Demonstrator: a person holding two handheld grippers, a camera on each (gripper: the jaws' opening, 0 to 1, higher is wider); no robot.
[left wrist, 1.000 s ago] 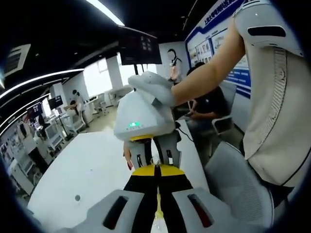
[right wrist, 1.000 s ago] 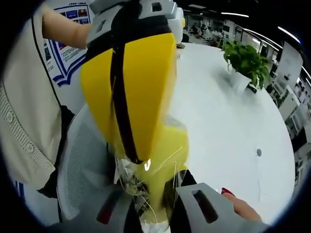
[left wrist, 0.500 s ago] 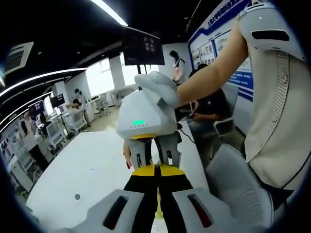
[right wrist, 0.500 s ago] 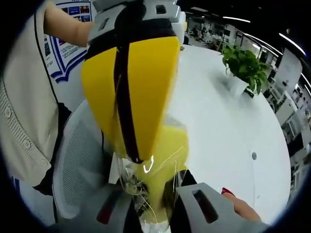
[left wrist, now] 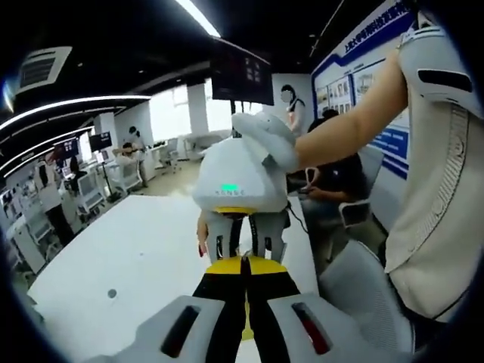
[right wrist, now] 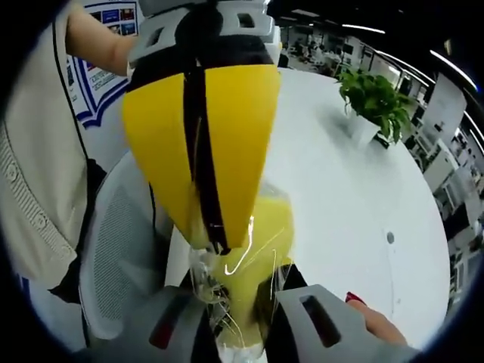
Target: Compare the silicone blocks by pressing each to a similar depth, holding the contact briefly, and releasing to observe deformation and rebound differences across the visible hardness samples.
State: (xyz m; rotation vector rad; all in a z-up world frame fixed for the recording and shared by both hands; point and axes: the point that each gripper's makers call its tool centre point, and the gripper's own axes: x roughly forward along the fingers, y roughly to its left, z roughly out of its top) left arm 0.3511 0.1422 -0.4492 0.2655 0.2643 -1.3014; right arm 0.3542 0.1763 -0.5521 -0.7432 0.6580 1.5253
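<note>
In the left gripper view, the left tool (left wrist: 243,261) rises from the bottom edge with its yellow and black jaws pressed together, only a thin dark seam between them. Touching its tip, the right tool (left wrist: 242,240) points back toward it, its grey fingers (left wrist: 220,243) hanging from a rounded white body with a green light. A gloved hand (left wrist: 266,138) grips that body from above, and a bare arm leads off to a person in a cream vest (left wrist: 446,174). A grey mesh chair (left wrist: 363,291) stands just beside the white bench (left wrist: 128,257), which carries a small dark dot. Farther back, people sit and stand among desks, and a dark screen (left wrist: 242,73) hangs from the ceiling.

In the right gripper view, the right tool (right wrist: 231,291) is clamped on a yellow block wrapped in clear crinkled film (right wrist: 253,249), held up above the bench edge. The tip of the left tool (right wrist: 200,144) meets the top of that block, its jaws joined along a black line. A fingertip with a red nail (right wrist: 363,310) shows at the lower right. Beyond, a potted plant (right wrist: 372,98) stands on the bench (right wrist: 340,197), well apart from the tools.
</note>
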